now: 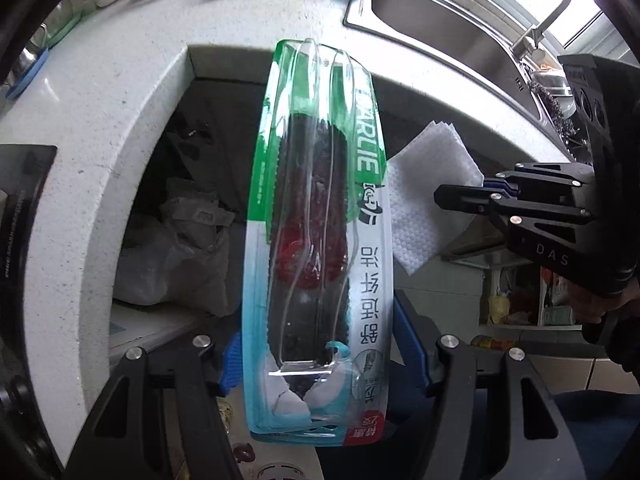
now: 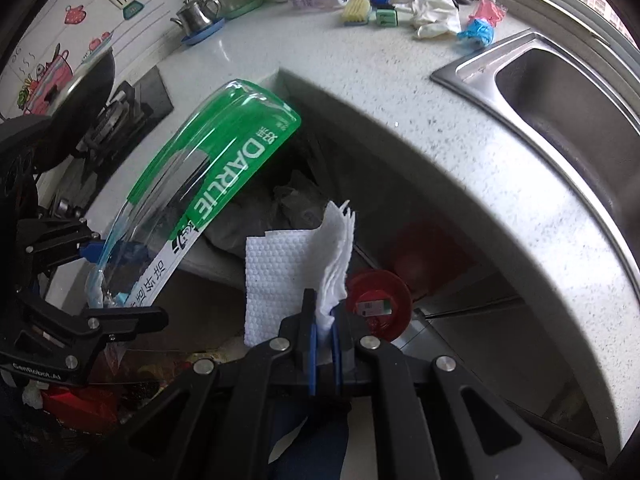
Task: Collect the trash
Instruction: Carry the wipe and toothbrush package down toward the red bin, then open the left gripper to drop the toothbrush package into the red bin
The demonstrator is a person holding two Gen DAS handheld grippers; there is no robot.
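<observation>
A clear plastic toothbrush blister pack [image 1: 320,208] with a green DARLIE label stands lengthwise between the blue pads [image 1: 230,364] of my left gripper [image 1: 320,360], which is shut on its lower end. The pack hangs over the dark recess below the countertop edge. In the right wrist view the same pack [image 2: 224,160] leans out from the left gripper [image 2: 104,276]. My right gripper [image 2: 324,332] is shut on a folded white paper towel [image 2: 280,280]. From the left wrist view the right gripper [image 1: 444,196] comes in from the right with the towel [image 1: 424,192] beside the pack.
The white speckled countertop [image 2: 440,140] curves around the recess, with a steel sink [image 2: 560,92] to the right. A grey plastic bag [image 1: 176,256] and a red lid [image 2: 380,300] lie below. A sponge [image 2: 356,10], gloves [image 2: 432,12] and a small kettle [image 2: 196,16] sit on the counter at the back.
</observation>
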